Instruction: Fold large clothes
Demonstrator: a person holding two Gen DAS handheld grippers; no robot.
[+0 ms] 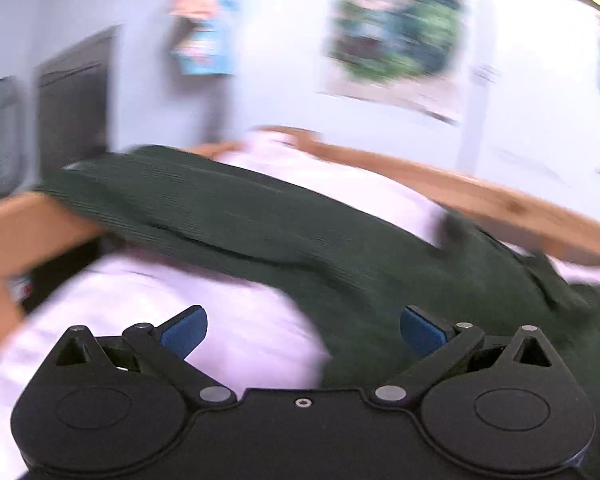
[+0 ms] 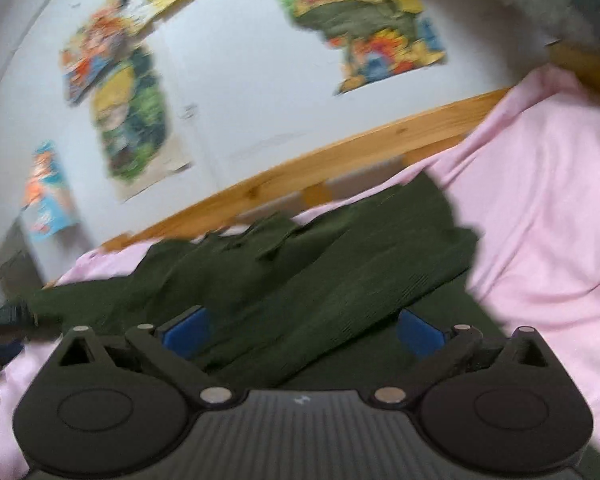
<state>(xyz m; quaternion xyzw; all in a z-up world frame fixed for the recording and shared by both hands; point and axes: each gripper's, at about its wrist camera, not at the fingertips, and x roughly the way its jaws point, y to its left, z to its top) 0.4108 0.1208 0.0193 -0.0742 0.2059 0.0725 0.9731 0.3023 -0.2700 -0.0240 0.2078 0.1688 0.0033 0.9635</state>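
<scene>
Pink-sheeted bed underneath everything, framed by a wooden rail along the poster-covered wall.

Across the sheet, a dark green ribbed garment, long and loosely bunched, not yet squared into a neat fold. Long axis roughly parallel to the rail, running in the left wrist view from far left, where one end overhangs the bed's edge, down to near right. Upper layer already lapped over a lower one, judging by the diagonal edge in the right wrist view.

Right claw spread wide, blue pads well apart, nothing pinched; cloth directly ahead and beneath, passing under the gap between the pads. Nearer of the two to the bulk of the fabric.

Left claw likewise wide open and empty; pink sheet under its left pad, green cloth under and beyond its right pad, so garment ahead and to the right of it.

Probably between grasps, with a fresh edge or corner to be chosen next; for either claw, likely a reach forward and down.

Hard to read: heavy motion blur in both views, so seams, collar and sleeves not separable. Garment's near edge hidden behind both claw bodies; its right end cut off in the left view. Whether pads touch cloth: cannot tell.
</scene>
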